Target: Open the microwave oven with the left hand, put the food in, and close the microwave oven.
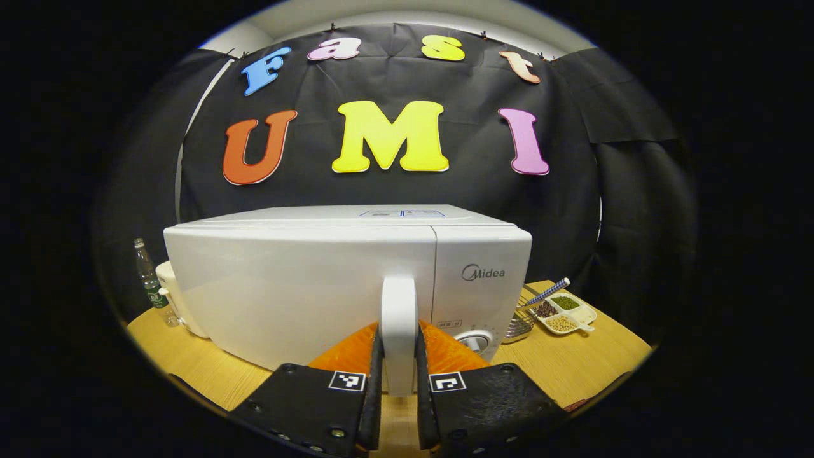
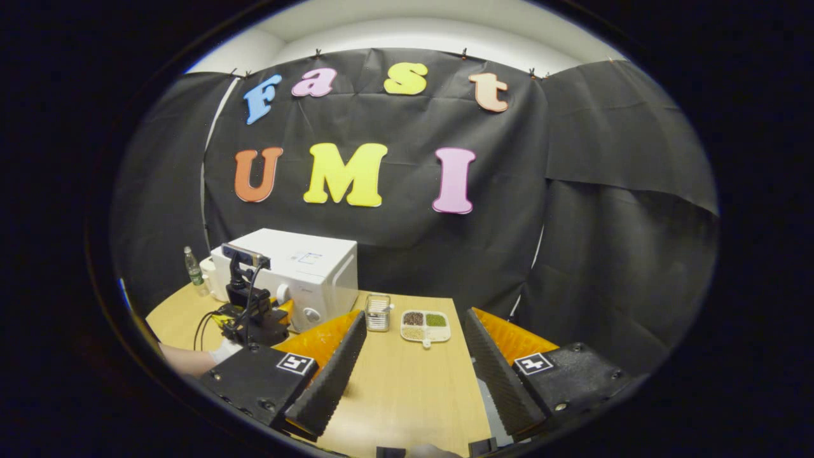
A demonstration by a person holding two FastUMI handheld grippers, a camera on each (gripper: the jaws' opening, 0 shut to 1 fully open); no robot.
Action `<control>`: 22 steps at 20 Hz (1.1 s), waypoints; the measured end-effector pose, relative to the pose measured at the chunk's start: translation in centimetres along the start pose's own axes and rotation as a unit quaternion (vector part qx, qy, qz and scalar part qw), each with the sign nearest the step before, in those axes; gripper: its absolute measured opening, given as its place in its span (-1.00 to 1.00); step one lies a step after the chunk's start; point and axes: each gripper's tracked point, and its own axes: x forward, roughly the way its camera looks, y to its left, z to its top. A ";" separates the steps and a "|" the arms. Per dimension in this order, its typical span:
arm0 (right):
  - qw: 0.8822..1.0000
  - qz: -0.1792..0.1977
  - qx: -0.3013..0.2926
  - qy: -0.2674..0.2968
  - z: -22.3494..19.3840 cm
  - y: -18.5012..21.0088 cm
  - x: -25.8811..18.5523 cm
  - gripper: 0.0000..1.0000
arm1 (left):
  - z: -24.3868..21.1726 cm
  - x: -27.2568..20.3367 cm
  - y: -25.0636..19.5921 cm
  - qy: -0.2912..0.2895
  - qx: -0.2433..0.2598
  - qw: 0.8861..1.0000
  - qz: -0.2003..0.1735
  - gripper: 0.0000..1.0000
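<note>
white microwave oven, light wooden table, seemingly green-labelled bottle

"Midea" is read on the microwave, on its control panel. Smaller print there and on top cannot be made out.

Both views are evenly lit from above; the white strip of wall above the cloth is the brightest area. The microwave door shows a soft sheen, without hard glare. The table is warm and evenly lit, with faint shadows at the microwave's base. Fisheye distortion bows the microwave's top edge and curves the table rim. Focus is sharp at centre; detail softens and darkens toward the round edge.
</note>
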 end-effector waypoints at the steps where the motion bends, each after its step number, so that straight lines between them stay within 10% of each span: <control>1: 1.000 0.002 0.000 -0.001 0.0 0.1 0.2 0.98 | 0.1 -0.1 0.0 0.001 0.002 1.000 -0.004 -0.56; 12: 0.999 0.033 -0.005 -0.005 0.8 2.4 1.0 0.98 | 0.1 -0.7 0.3 0.009 0.014 1.000 -0.015 -0.88; 22: 0.998 0.059 -0.005 -0.012 0.6 7.4 -0.4 0.98 | -2.3 -13.2 4.7 0.032 0.035 0.998 -0.037 -0.87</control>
